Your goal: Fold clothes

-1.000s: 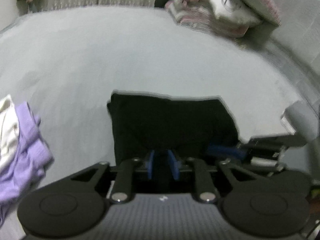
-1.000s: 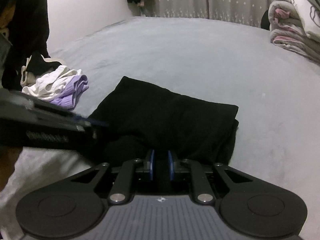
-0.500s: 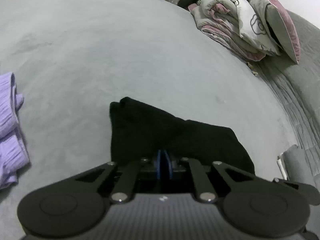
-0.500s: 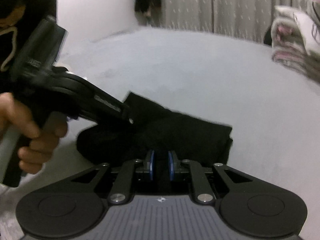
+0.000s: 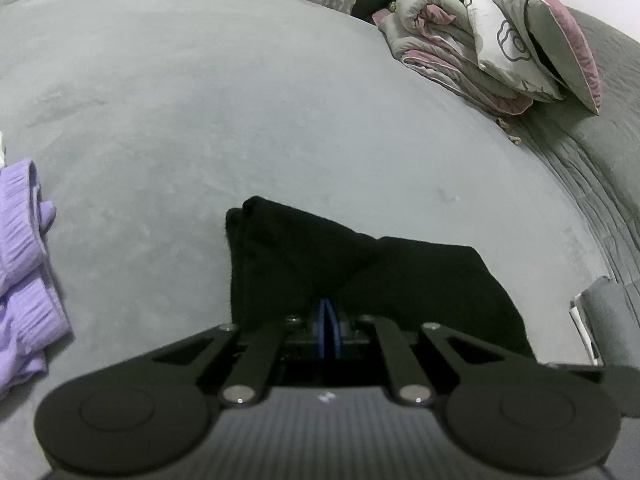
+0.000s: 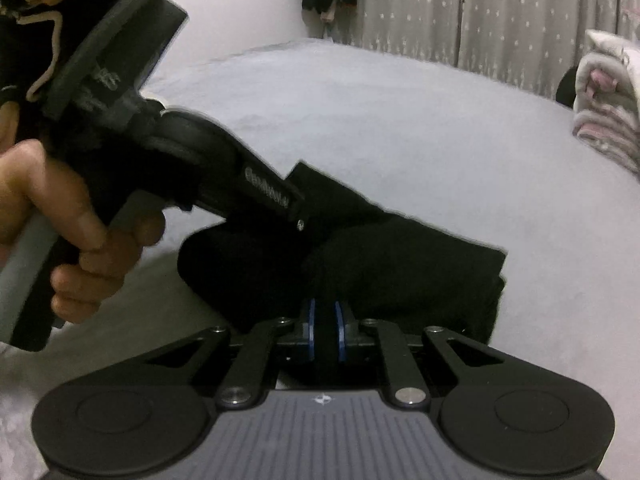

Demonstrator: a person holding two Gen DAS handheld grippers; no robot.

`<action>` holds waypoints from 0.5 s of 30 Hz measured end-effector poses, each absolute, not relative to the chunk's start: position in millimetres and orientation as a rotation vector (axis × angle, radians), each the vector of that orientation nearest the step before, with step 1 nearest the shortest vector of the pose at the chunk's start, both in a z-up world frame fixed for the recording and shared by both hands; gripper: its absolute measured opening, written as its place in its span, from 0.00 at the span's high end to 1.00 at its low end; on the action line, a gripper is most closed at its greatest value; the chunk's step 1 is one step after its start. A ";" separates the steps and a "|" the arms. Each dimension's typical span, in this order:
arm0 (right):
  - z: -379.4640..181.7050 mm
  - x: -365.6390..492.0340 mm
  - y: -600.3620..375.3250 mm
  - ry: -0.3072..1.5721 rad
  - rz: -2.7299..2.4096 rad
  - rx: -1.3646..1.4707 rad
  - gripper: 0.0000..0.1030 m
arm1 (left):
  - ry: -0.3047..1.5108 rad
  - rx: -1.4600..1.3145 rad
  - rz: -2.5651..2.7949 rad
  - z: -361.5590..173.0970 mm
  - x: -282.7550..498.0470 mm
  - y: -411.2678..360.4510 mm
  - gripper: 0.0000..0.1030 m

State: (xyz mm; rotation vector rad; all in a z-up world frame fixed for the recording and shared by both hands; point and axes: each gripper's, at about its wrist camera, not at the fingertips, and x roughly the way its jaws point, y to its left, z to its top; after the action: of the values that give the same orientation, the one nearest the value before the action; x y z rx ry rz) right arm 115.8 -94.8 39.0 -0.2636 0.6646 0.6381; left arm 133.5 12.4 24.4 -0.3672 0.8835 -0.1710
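On the far left of the grey bed [image 5: 280, 100] lies a rumpled purple garment [image 5: 24, 264], not yet folded as far as I can judge. Mid-bed sits the black garment [image 5: 360, 272], already doubled into a compact bundle. The left tongs [image 5: 329, 322] are pinched tight on its near edge, and the right tongs [image 6: 324, 334] clamp a thicker fold of the same cloth. I'd say 1 more fold finishes it. At the far right, rolled bedding [image 5: 480, 40] is piled.
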 end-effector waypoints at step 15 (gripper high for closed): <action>22.4 140.1 -105.4 0.800 0.649 -0.154 0.88 | 0.797 -0.176 -0.210 56.0 105.9 -4.3 0.65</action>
State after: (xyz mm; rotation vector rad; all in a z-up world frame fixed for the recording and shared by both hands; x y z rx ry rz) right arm 140.1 -105.4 22.4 -0.1539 0.7998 0.6492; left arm 105.9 -4.3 56.0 -0.1756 0.7966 -0.2102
